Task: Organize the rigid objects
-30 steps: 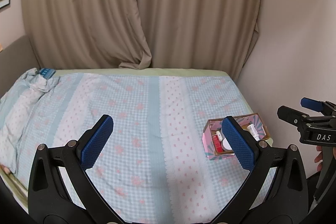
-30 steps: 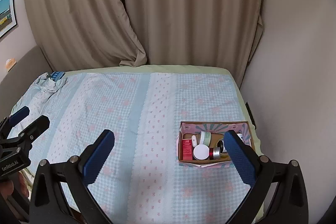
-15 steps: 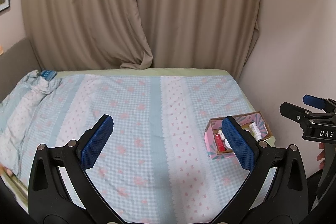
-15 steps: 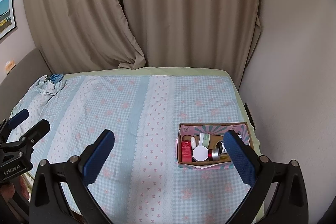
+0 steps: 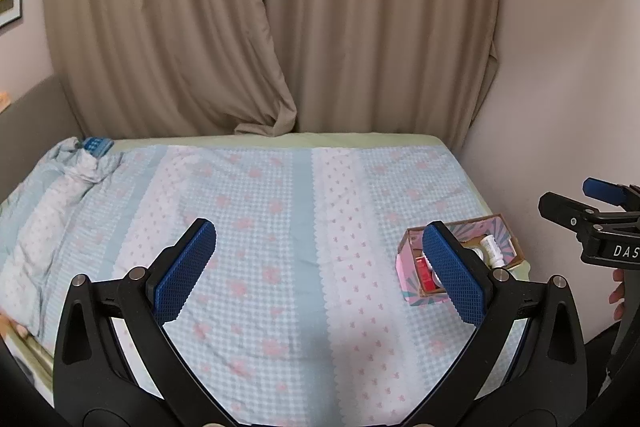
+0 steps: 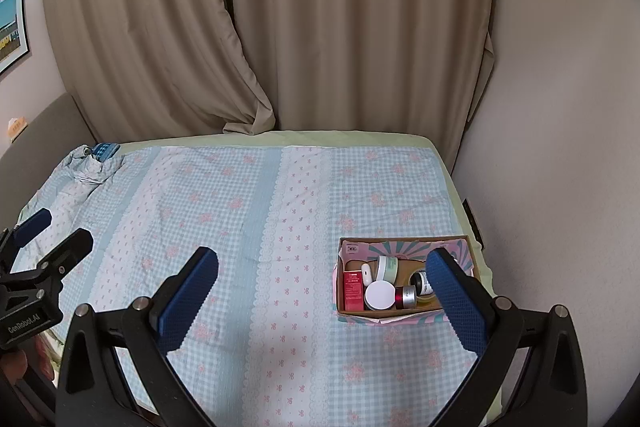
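A pink-sided cardboard box [image 6: 404, 247] sits on the bed near its right edge, and shows in the left wrist view [image 5: 408, 269] too. It holds a red carton [image 6: 353, 289], a white-lidded jar [image 6: 379, 295], a green-banded jar [image 6: 387, 266], a red and silver jar [image 6: 405, 297] and a white bottle [image 5: 491, 247]. My left gripper [image 5: 320, 269] is open and empty above the bed's middle. My right gripper [image 6: 322, 285] is open and empty, held back from the box.
The bed [image 6: 248, 211] has a blue checked cover with pink flowers. A bunched pillow [image 6: 86, 167] and a blue packet [image 6: 105, 149] lie at the far left corner. Beige curtains [image 6: 320, 27] hang behind. A wall [image 6: 560, 147] runs along the right.
Both grippers have drawn back and up from the bed a little; the box looks smaller and farther away. Both stay open and empty.
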Available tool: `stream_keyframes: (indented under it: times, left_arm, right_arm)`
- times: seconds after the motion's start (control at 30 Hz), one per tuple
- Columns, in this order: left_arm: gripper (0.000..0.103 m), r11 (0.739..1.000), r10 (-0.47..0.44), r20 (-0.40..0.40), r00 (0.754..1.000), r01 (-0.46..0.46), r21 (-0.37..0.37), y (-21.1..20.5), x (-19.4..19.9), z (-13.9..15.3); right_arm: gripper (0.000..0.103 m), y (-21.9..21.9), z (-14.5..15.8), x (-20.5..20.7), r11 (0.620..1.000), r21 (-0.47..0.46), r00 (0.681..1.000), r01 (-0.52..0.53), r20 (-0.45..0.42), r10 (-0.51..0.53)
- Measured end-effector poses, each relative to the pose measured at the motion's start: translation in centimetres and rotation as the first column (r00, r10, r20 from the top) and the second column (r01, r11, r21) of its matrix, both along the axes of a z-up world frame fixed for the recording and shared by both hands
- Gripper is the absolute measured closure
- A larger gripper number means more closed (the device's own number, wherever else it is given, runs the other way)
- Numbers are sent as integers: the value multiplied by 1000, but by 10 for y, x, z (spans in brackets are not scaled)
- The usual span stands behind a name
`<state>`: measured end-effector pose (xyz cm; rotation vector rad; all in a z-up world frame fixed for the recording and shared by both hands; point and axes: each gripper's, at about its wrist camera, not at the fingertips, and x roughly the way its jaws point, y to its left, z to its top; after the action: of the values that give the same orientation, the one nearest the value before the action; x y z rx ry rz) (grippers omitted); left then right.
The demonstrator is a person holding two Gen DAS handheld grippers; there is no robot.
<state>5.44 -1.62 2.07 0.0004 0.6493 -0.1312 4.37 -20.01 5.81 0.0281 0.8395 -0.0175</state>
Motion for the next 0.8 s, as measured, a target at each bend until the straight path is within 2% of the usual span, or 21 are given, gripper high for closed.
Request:
stream_keyframes:
  times: [0.8]
  left_arm:
    - [0,1000,4,3,1000,-4,16,-2,4,-3]
  right_arm:
    - [0,2,2,9,1000,-25,1000,3,16,-3]
